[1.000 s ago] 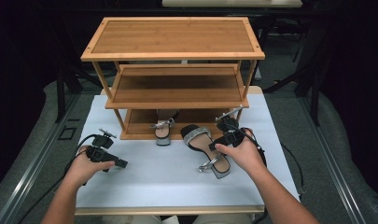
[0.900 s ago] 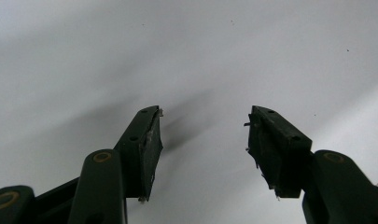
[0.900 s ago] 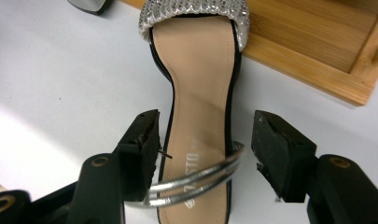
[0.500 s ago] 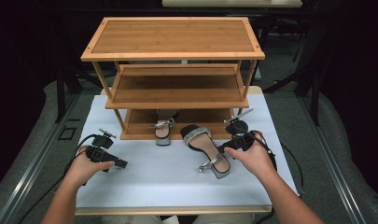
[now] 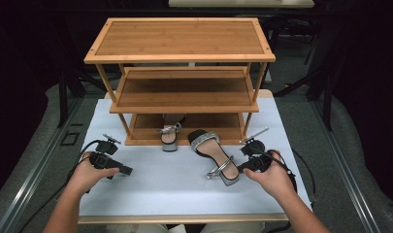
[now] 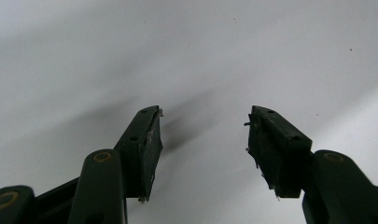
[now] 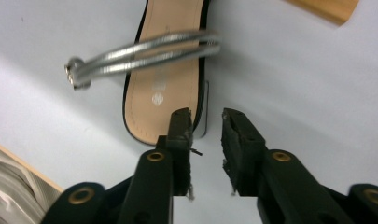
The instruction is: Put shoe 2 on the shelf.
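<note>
Right claw [image 7: 204, 116] sits at the heel end of the loose sandal [image 5: 212, 154] on the white bench [image 5: 150, 189]; its jaws have just been narrowing, with a small gap left and the heel block just ahead, not yet pinched. From that heel, the sandal's long axis runs away toward the rack [image 5: 179, 92]. Left claw [image 6: 203, 126], spread and empty, rests well apart.
</note>
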The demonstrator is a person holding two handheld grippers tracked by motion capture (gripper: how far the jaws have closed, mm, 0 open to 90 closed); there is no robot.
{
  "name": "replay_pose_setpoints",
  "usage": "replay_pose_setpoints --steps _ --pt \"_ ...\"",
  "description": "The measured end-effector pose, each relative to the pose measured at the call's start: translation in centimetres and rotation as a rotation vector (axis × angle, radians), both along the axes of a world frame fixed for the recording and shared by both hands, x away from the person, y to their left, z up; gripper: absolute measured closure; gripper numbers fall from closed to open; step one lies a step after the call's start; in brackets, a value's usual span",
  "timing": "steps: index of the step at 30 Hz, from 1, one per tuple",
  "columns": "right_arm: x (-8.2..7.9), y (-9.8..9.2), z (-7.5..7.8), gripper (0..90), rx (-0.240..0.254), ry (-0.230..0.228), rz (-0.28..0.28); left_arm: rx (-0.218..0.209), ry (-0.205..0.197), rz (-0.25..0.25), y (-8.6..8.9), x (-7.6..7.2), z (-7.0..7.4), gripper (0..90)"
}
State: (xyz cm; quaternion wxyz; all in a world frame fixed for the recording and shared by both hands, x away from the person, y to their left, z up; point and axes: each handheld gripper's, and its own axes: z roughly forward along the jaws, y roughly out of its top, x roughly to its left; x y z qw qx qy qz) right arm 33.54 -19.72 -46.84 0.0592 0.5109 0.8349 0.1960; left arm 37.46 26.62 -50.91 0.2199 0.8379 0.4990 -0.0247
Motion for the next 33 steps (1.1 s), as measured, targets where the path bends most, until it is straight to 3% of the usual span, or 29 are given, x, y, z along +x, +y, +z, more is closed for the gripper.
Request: replay_pose_setpoints --steps 5,11,19,23,28,32,33 --pt "-0.9 0.1 -0.6 81.6 -0.025 0.018 0.027 0.0 0.001 0.0 0.0 0.0 0.0 44.1" --pt "-1.6 0.3 -1.8 89.3 -0.044 0.077 0.058 0.002 0.003 0.0 0.0 0.0 -0.1 44.1" --pt "-1.6 0.9 -2.6 90.0 -0.008 0.104 0.079 0.002 0.008 0.002 0.0 0.0 -0.1 44.1" --pt "-1.6 1.2 -2.5 90.0 -0.021 0.097 0.077 0.001 0.005 0.004 0.0 0.0 -0.2 44.1" --pt "-1.5 1.7 -2.5 90.0 0.068 0.145 0.099 -0.002 0.006 0.004 -0.1 0.0 -0.1 44.2" --pt "-1.6 2.6 -2.3 90.0 0.101 0.153 0.118 0.002 0.006 0.001 -0.1 0.0 -0.2 44.1" --pt "-1.7 3.0 -2.2 90.0 0.056 0.127 0.105 0.002 0.007 0.002 -0.1 0.0 -0.2 44.1"
